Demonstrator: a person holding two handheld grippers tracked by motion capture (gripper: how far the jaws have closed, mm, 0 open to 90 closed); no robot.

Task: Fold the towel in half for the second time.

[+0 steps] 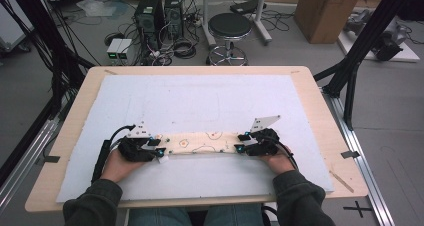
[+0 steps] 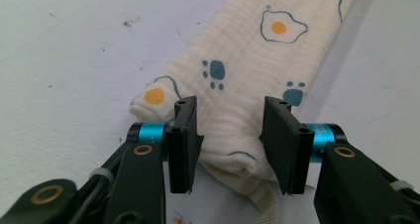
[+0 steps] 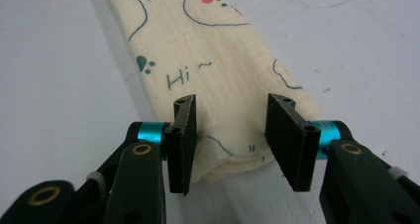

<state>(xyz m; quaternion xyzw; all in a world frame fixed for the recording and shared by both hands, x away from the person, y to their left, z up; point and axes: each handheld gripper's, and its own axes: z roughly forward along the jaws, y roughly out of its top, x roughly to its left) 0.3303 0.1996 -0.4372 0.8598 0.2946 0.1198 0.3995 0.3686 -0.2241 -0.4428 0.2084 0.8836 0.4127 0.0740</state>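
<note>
While a folded cloth [image 1: 207,142] lies as a long strip near the table's [image 1: 320,106] front edge, the left gripper [image 2: 230,135] and right gripper [image 3: 233,135] straddle its ends, jaws half open, pads gripping nothing. Closing both evenly should keep the layers together.

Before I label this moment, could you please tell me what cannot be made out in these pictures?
- Folded cloth, high view: its two ends are covered by the left gripper and the right gripper; the print is too small to read.
- Cloth's near end, left gripper view: cut off by the bottom edge, with a fringe running out of frame.
- Cloth's far end, right gripper view: cut off by the top edge.
- Both gripper views: whether the pads touch the cloth is unclear.
</note>
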